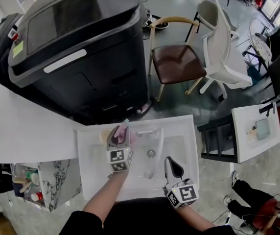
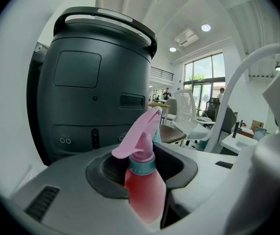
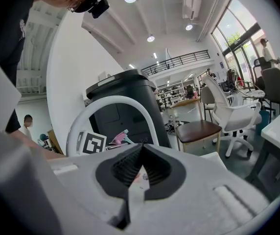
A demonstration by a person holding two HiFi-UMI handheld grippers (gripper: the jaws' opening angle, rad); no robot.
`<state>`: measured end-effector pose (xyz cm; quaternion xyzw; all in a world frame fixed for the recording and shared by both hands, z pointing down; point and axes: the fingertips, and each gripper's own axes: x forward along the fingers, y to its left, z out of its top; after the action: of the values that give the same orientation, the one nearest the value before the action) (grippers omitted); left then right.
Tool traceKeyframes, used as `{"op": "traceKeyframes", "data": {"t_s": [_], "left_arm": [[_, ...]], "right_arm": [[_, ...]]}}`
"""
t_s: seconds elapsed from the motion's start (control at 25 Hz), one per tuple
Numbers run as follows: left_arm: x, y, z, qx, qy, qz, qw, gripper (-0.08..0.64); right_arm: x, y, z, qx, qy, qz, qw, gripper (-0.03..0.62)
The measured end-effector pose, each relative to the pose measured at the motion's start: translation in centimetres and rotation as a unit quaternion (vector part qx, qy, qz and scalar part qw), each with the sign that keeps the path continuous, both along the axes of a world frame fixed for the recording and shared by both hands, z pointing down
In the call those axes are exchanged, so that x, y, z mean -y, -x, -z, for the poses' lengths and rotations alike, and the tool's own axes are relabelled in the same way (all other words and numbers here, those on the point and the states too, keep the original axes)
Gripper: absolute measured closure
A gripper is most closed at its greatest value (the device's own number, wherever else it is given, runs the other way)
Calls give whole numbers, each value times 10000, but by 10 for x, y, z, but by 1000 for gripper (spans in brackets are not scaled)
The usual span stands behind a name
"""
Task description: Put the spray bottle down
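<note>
**Bottle in left tool, over sink, not set down yet**

Left tool (image 1: 116,135) is clamped on the spray bottle (image 2: 144,192), jaws pressing its body below the teal collar. The bottle stands upright with its pink trigger head pointing away from the tool. Right tool (image 3: 141,151) has its jaws together with nothing in them, and hangs over the sink's front right.

The bottle is above the sink's (image 1: 191,131) back left corner, near the ledge and left of the tap (image 3: 105,102). No view shows its base, so I can't tell if it touches anything.

Step, as I judge it: the carry-in just before the set-down, so the task is close to done but the release is still to come. The next move calls for lowering the bottle straight onto a flat spot, either the ledge or the bench (image 1: 22,131) at left. It should stay upright, and the jaws should open only once the base rests. The risk is a tip into the basin if it lands on the sloped edge.

Containers:
- The bottle holds red-pink liquid that seems to reach up to the neck.
- The sink basin looks bare apart from the drain (image 1: 151,153), with no water seen.
- A small pale item sits on the back left ledge, too small to name.
</note>
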<state>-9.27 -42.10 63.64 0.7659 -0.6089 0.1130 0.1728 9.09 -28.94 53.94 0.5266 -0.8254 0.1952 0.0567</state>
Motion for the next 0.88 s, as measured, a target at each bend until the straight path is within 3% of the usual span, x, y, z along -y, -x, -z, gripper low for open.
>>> {"op": "traceKeyframes", "data": {"t_s": [0.36, 0.68, 0.88], "left_arm": [[22, -7, -14, 181, -280, 17, 9994, 400], [11, -17, -23, 190, -560, -41, 9982, 397], [-4, -22, -32, 120, -283, -71, 9995, 388]], "right_arm": [[9, -11, -12, -187, 70, -3, 9998, 594], [9, -12, -20, -229, 118, -18, 9997, 594], [9, -11, -21, -178, 144, -50, 9997, 594]]}}
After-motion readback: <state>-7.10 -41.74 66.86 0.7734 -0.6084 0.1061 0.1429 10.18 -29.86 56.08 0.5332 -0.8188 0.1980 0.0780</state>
